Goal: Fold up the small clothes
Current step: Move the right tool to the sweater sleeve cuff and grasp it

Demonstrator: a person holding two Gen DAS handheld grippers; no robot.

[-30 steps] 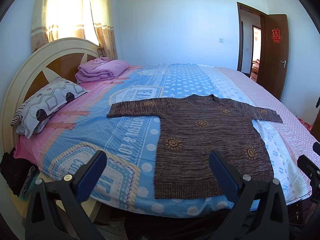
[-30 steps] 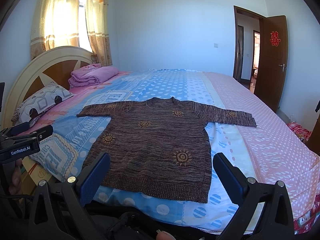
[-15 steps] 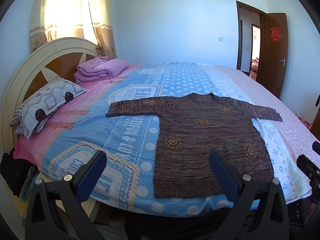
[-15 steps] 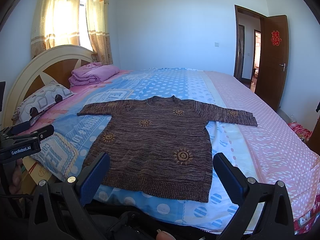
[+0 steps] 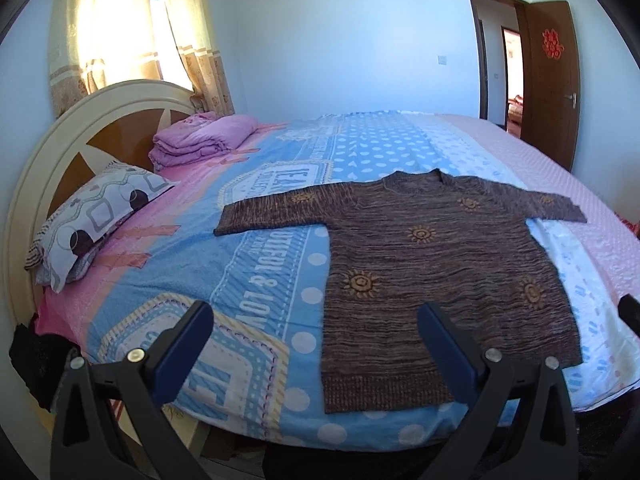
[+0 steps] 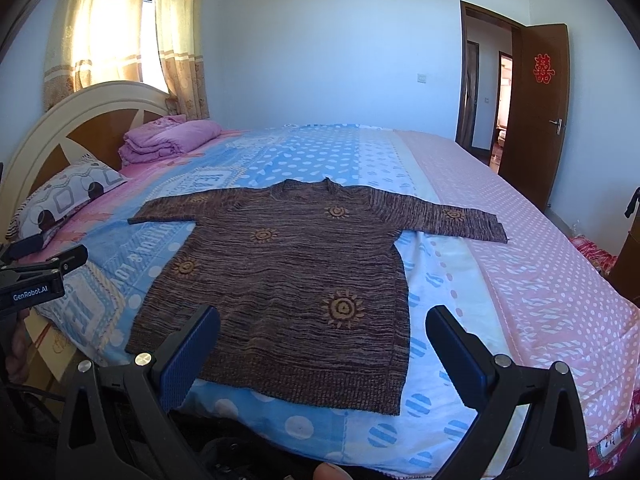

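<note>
A brown knit sweater (image 5: 432,264) with orange sun motifs lies flat and spread out on the bed, sleeves stretched to both sides, hem toward me; it also shows in the right wrist view (image 6: 288,276). My left gripper (image 5: 316,344) is open and empty, held above the bed's near edge, in front of the hem's left corner. My right gripper (image 6: 324,344) is open and empty, held just before the hem. The left gripper's body (image 6: 36,276) shows at the left edge of the right wrist view.
The bed (image 5: 256,280) has a blue and pink patterned cover. A patterned pillow (image 5: 96,220) and a folded pink blanket (image 5: 204,140) lie by the headboard (image 5: 80,136) at the left. A curtained window (image 5: 120,28) is behind it. An open brown door (image 5: 548,80) is at the right.
Both grippers have edged slightly forward toward the bed; the sweater looks a little nearer. Nothing on the bed has moved.
</note>
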